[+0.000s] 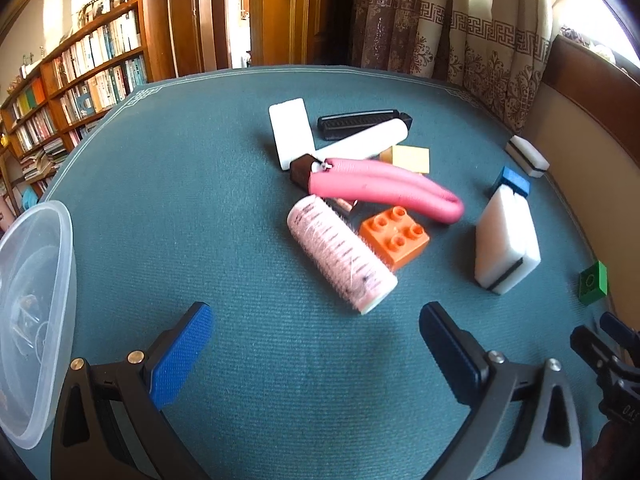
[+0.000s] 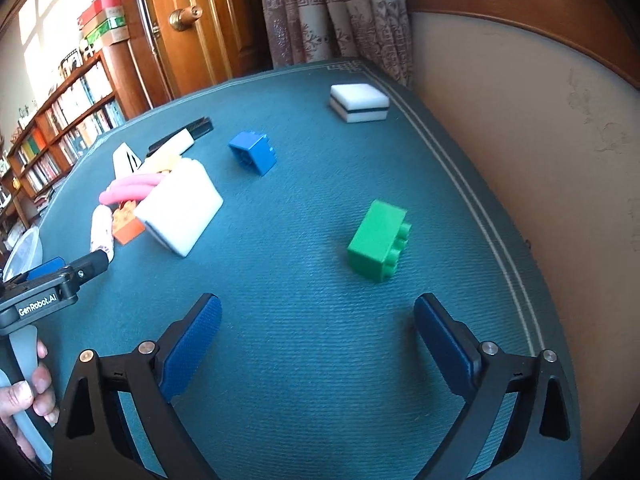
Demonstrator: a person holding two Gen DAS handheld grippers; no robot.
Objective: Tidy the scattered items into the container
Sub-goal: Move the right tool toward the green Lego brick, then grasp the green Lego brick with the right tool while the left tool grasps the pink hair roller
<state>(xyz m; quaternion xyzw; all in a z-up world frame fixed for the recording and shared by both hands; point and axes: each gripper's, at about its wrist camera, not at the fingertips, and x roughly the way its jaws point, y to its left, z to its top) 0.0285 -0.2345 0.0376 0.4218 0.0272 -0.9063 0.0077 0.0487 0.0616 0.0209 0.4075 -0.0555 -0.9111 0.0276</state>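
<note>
Ahead of the left claw (image 1: 316, 344), on the teal cloth (image 1: 160, 200), a heap of small things is seen. Its jaws are spread wide, and nothing is held between the blue pads (image 1: 182, 356). Nearest to it, just beyond the gap between the fingers, a pink roller (image 1: 340, 252) is laid at a slant, with an orange brick (image 1: 394, 240) touching its right side. Behind these a pink foam loop (image 1: 384, 188) is draped, and farther off a white slab (image 1: 291, 136), a white tube (image 1: 364, 140), a yellow block (image 1: 410, 158) and a black comb (image 1: 364, 122) are piled close together. To the right of the heap a tall sponge (image 1: 506, 240) is stood on edge, with a blue brick (image 1: 512, 182) just behind it and a second sponge (image 1: 526, 156) farther back near the headboard. At the far left, level with the left claw, part of a clear bowl (image 1: 36, 300) is seen at the edge of the view; whatever lies in it cannot be made out.

The right claw (image 2: 318, 342) is likewise held wide open and empty over bare cloth. A green brick (image 2: 378, 240) is lying on its side just ahead of it, slightly right of centre, apart from everything else. A hand (image 2: 30, 396) gripping the left claw's handle is caught at the lower left of the right view.
</note>
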